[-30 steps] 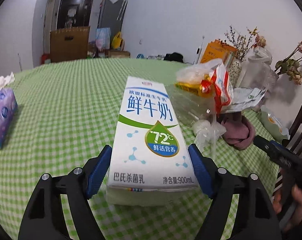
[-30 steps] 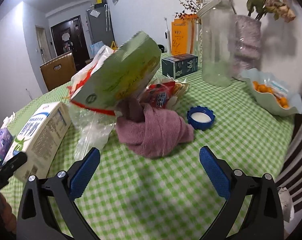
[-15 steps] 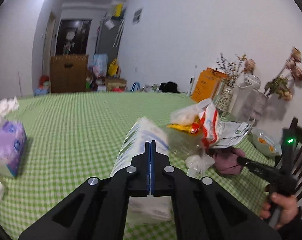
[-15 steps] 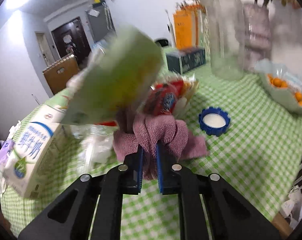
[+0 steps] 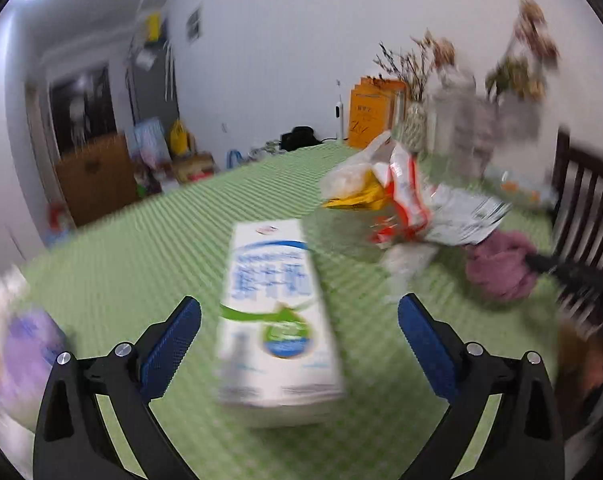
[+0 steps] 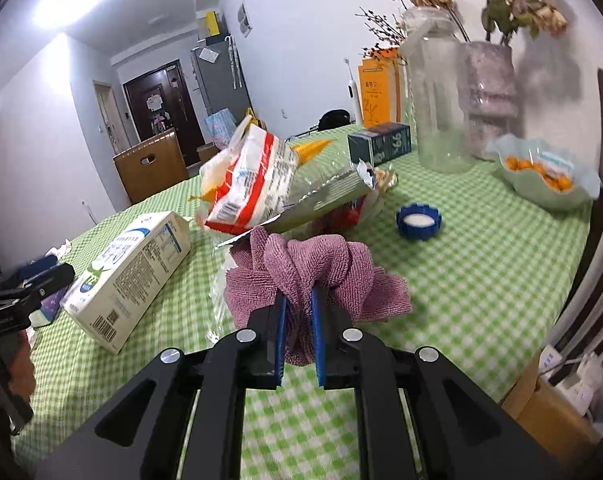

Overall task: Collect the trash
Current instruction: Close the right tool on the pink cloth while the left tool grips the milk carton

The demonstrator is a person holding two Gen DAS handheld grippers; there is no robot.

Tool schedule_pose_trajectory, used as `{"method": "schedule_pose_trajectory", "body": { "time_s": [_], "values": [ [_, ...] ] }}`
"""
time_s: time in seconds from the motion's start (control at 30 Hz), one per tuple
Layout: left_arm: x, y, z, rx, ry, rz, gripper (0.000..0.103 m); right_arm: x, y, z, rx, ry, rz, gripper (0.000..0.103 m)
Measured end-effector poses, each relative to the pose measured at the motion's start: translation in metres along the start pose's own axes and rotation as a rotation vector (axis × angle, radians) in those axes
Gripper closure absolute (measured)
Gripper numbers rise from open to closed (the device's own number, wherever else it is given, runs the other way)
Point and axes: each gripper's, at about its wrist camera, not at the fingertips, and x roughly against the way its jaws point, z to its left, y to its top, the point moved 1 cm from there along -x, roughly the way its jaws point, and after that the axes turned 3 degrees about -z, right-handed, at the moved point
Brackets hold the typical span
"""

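Observation:
A white milk carton [image 5: 277, 320] lies on the green checked tablecloth [image 5: 149, 256], between the fingers of my left gripper [image 5: 299, 334], which is open and apart from it. The carton also shows in the right wrist view [image 6: 133, 260]. My right gripper [image 6: 297, 332] is shut on a purple cloth [image 6: 321, 272] that lies bunched on the table; the cloth also shows in the left wrist view [image 5: 497, 268]. A heap of snack bags and wrappers [image 6: 261, 184] rests behind the cloth, also seen from the left [image 5: 397, 196].
A blue lid [image 6: 417, 220], a dark box [image 6: 381, 144], a glass jar [image 6: 437, 100], a vase [image 6: 489, 96] and a bowl of orange fruit [image 6: 541, 172] stand at right. A purple tissue pack [image 5: 25, 356] lies at left. A chair [image 5: 585, 208] stands at the table's edge.
My left gripper went from open around the carton to shut, then open again, with the carton still lying on the table. My right gripper closed on the purple cloth.

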Motion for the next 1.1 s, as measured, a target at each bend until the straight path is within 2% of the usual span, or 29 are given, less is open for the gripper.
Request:
{"method": "schedule_pose_trajectory", "body": {
  "time_s": [0.03,0.2,0.23,0.33,0.47,0.53,0.6,0.67,0.73,0.8,0.9,1.0,1.07,1.1],
  "values": [
    [-0.002,0.001,0.001,-0.021,0.012,0.005,0.007,-0.002,-0.003,0.001,0.006,0.004,-0.001,0.092],
    [-0.032,-0.01,-0.005,-0.046,-0.092,0.141,0.007,-0.024,-0.023,0.003,-0.011,0.052,0.051,0.091],
    [-0.04,-0.013,-0.008,-0.037,-0.086,0.17,0.007,-0.025,-0.024,0.003,-0.015,0.058,0.049,0.091],
    [-0.05,-0.013,-0.014,-0.051,-0.019,0.151,0.007,-0.028,-0.022,-0.001,-0.011,0.084,0.039,0.09],
    [-0.062,-0.013,-0.022,-0.102,0.063,0.163,0.007,-0.032,-0.019,-0.012,-0.023,0.113,0.031,0.09],
    [-0.064,-0.01,-0.015,-0.061,0.074,0.177,0.007,-0.033,-0.019,-0.014,-0.021,0.126,0.026,0.09],
    [-0.063,-0.006,0.001,0.063,0.047,0.176,0.007,-0.035,-0.019,-0.017,-0.026,0.14,0.025,0.09],
    [-0.065,-0.006,0.014,0.121,0.055,0.184,0.007,-0.036,-0.019,-0.019,-0.035,0.15,0.026,0.089],
    [-0.072,-0.01,0.023,0.15,0.047,0.229,0.007,-0.037,-0.019,-0.022,-0.037,0.158,0.027,0.089],
    [-0.082,-0.017,0.028,0.199,0.0,0.309,0.007,-0.037,-0.02,-0.022,-0.032,0.159,0.029,0.089],
    [-0.089,-0.027,0.018,0.211,-0.078,0.351,0.007,-0.038,-0.02,-0.021,-0.026,0.151,0.03,0.089],
    [-0.09,-0.031,0.005,0.113,-0.055,0.313,0.007,-0.04,-0.018,-0.014,-0.011,0.125,0.033,0.088],
    [-0.088,-0.029,0.007,0.129,-0.048,0.289,0.012,-0.039,-0.016,-0.01,-0.002,0.107,0.032,0.087],
    [-0.085,-0.026,0.013,0.167,-0.038,0.27,0.029,-0.037,-0.014,-0.009,-0.003,0.097,0.025,0.087]
  ]
}}
